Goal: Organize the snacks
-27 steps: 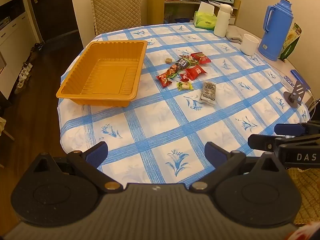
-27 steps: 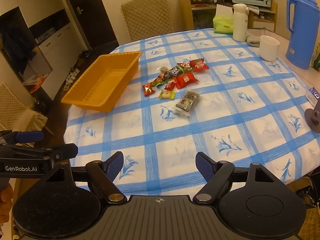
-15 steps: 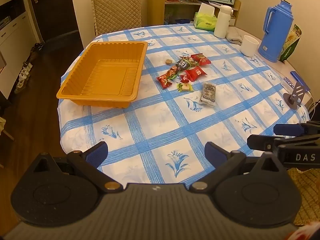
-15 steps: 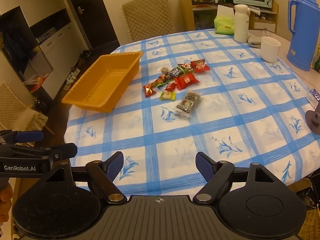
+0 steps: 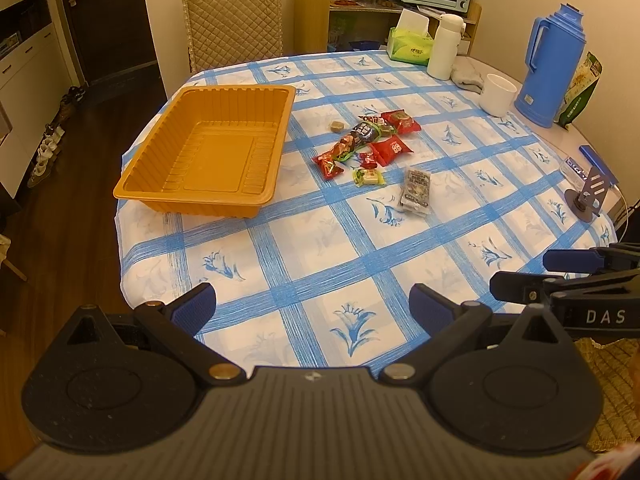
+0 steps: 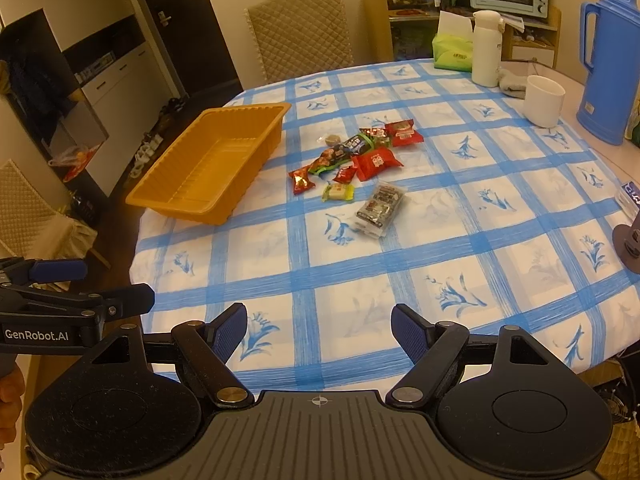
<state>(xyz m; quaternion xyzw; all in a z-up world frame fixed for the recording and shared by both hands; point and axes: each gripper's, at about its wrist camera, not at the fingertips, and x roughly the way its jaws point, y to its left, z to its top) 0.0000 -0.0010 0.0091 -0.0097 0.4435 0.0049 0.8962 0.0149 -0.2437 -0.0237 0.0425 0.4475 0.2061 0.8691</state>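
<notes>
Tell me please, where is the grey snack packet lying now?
In both wrist views the grey snack packet lies flat on the tablecloth, nearest the camera of the snack pile, just right of the small yellow-green candy, far right of the orange tray.

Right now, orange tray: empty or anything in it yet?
Empty. The orange tray shows only its bare ribbed floor in both views; the snack packets all lie on the tablecloth beside it.

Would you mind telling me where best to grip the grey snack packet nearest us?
Probably across the narrow width of the grey snack packet, from above: it lies flat, apart from the other snacks, its long sides free.
</notes>
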